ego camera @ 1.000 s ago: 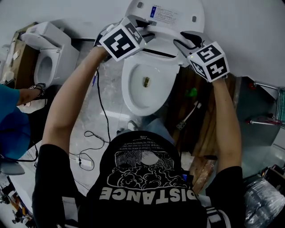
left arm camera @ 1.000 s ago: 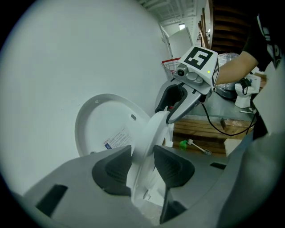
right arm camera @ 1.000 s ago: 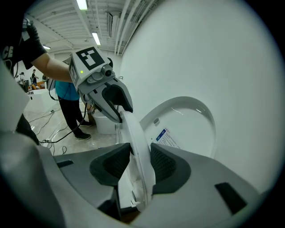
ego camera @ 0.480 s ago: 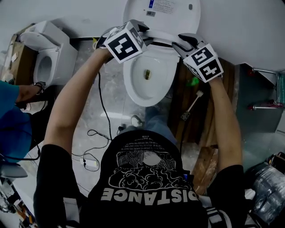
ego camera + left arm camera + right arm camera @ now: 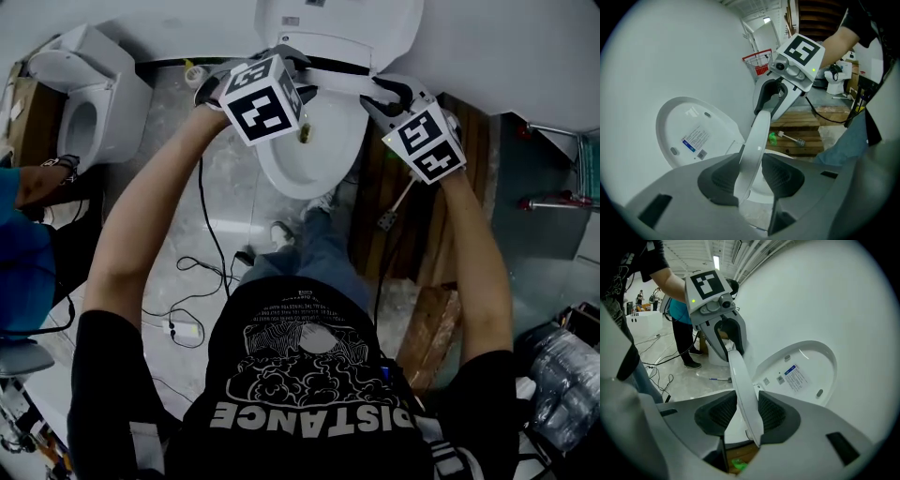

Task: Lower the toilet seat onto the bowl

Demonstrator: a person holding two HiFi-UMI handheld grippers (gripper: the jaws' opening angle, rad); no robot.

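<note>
The white toilet seat hangs tilted partway down over the bowl, with the lid still upright against the wall. My left gripper is shut on the seat's left side, and my right gripper is shut on its right side. In the left gripper view the seat runs edge-on between my jaws toward the right gripper, with the lid behind. In the right gripper view the seat sits between the pads of my right gripper, reaching to the left gripper.
A second toilet stands at the left, beside a person in blue. Cables trail over the floor by my legs. A wooden pallet with a brush lies right of the bowl. A red cart stands farther off.
Both grippers have come down and toward me with the seat between them. The seat now tilts lower over the bowl. The lid has stayed upright.
</note>
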